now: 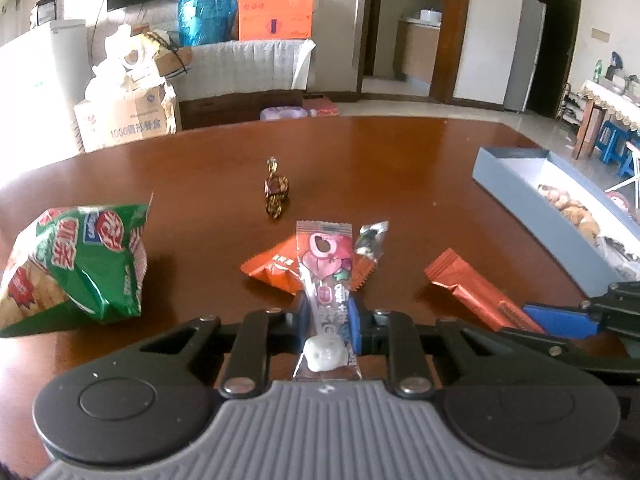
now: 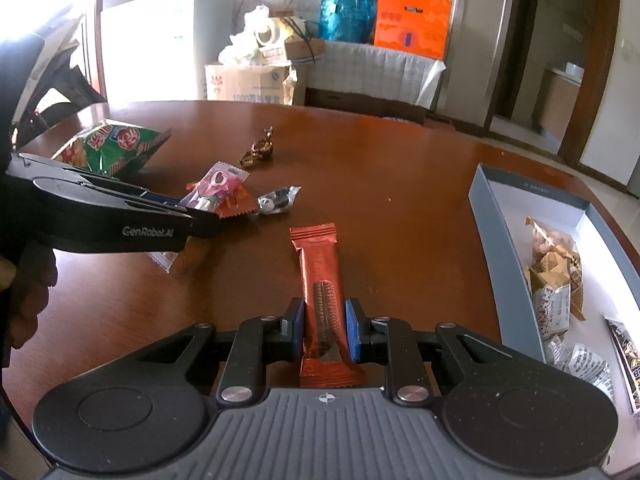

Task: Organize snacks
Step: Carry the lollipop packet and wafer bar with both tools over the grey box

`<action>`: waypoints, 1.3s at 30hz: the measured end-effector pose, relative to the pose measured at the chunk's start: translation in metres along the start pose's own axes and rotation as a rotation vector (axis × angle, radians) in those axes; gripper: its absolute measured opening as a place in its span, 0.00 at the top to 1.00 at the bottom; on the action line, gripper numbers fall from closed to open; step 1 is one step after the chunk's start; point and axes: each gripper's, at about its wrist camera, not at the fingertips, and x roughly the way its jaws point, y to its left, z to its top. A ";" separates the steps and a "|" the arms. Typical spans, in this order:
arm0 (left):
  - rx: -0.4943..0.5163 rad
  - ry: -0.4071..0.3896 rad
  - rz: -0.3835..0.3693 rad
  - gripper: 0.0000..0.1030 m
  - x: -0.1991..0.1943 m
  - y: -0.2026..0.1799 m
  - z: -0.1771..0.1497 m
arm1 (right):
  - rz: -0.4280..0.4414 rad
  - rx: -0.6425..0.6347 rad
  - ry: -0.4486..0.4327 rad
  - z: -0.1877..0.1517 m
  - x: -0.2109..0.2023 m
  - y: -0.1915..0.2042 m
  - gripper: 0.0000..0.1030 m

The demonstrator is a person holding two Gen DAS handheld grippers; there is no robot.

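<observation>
Fingers (image 1: 354, 320) of the left gripper (image 1: 329, 320) were closed on a pink candy packet (image 1: 326, 276), and those of the right gripper (image 2: 323, 328) pinched a dark orange bar wrapper (image 2: 322, 280) near its lower end. Each packet pointed toward 12 o'clock, along the fingers, probably because a long thin wrapper is easiest to carry when it is caught across its narrow width. The pink packet was of glossy film with a clear end, where a white lump showed. The bar wrapper was smooth foil with toothed edges. Other snacks lay loose on the shiny brown wooden surface (image 1: 400, 152): a crumpled green chip bag (image 1: 80, 264) at 9 o'clock in the left view, a twisted foil candy (image 1: 275, 190) at 12 o'clock, an orange pouch (image 1: 276, 268) and a silver packet (image 1: 370, 240) just behind the pink one. At 3 o'clock stood a shallow grey-blue box (image 2: 496, 248), rigid like cardboard, already holding several packets; I judged that the held snacks were meant for it.
</observation>
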 end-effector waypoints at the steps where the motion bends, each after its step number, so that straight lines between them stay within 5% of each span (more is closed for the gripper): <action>1: 0.008 -0.009 -0.004 0.83 -0.004 0.000 0.001 | 0.001 -0.003 -0.004 0.000 -0.001 0.001 0.77; 20: 0.015 -0.067 0.005 0.83 -0.044 0.009 0.005 | 0.026 -0.003 -0.066 0.003 -0.025 0.007 0.77; 25: 0.056 -0.013 0.044 0.83 -0.037 0.010 -0.006 | 0.029 0.002 -0.059 0.002 -0.026 0.006 0.77; 29: -0.034 -0.052 -0.018 0.83 -0.054 0.022 0.002 | 0.031 0.003 -0.064 0.005 -0.028 0.005 0.77; 32: 0.043 -0.010 0.053 0.83 -0.049 0.021 -0.008 | 0.035 0.005 -0.058 0.004 -0.027 0.007 0.77; 39: 0.078 0.011 0.069 0.83 -0.053 0.023 -0.023 | 0.045 -0.005 -0.060 0.005 -0.030 0.009 0.77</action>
